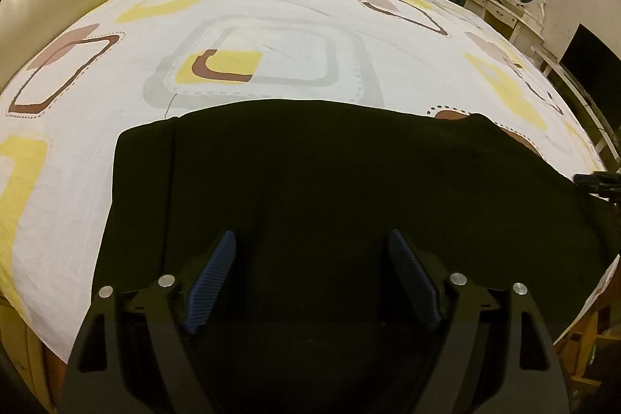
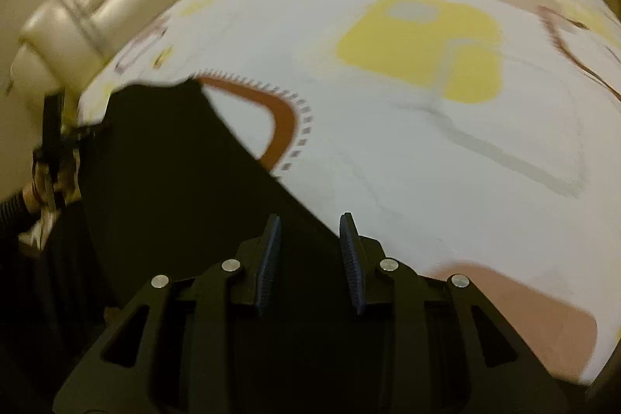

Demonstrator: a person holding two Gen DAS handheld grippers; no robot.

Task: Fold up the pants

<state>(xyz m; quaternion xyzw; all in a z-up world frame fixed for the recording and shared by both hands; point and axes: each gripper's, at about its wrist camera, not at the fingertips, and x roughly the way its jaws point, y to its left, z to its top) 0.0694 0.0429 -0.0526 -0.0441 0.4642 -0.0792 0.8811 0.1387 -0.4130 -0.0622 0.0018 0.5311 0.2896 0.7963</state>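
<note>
My left gripper (image 1: 312, 251) hangs wide open above the black fabric pants (image 1: 310, 173), gripping nothing; my right gripper (image 2: 310, 231) stands narrowly parted, empty, over their edge on the patterned white bedsheet (image 1: 271, 26)

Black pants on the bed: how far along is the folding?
Done: the black pants lie as one broad, fairly flat slab on the patterned sheet. In hand: nothing; the left gripper hovers over them with jaws wide, the right gripper sits at their edge, jaws slightly apart. Left: any further folds.
</note>
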